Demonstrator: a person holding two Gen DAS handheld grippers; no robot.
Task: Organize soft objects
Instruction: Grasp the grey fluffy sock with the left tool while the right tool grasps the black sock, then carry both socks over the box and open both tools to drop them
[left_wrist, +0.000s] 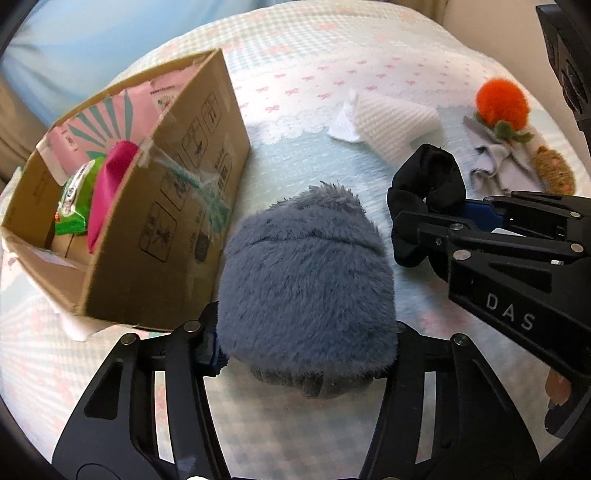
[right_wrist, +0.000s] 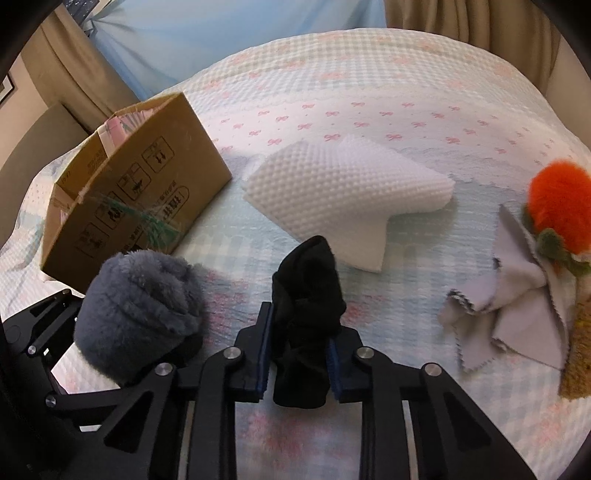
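The left gripper (left_wrist: 306, 354) is clenched on a fluffy grey-blue bundle (left_wrist: 306, 277) at lower centre of its view, just right of the cardboard box (left_wrist: 155, 221), which fills the left of the frame and already holds a magenta cloth (left_wrist: 110, 184) and a green pack (left_wrist: 75, 199). The right gripper (right_wrist: 297, 354) grasps a black sock (right_wrist: 306, 295) at lower centre. Still on the quilt at far right lie a white pad (right_wrist: 347, 192), grey cloth (right_wrist: 517, 291) and orange pompom (right_wrist: 557, 206). Both loads look mid-carry; next, I judge, each needs lifting over the box rim and letting go.
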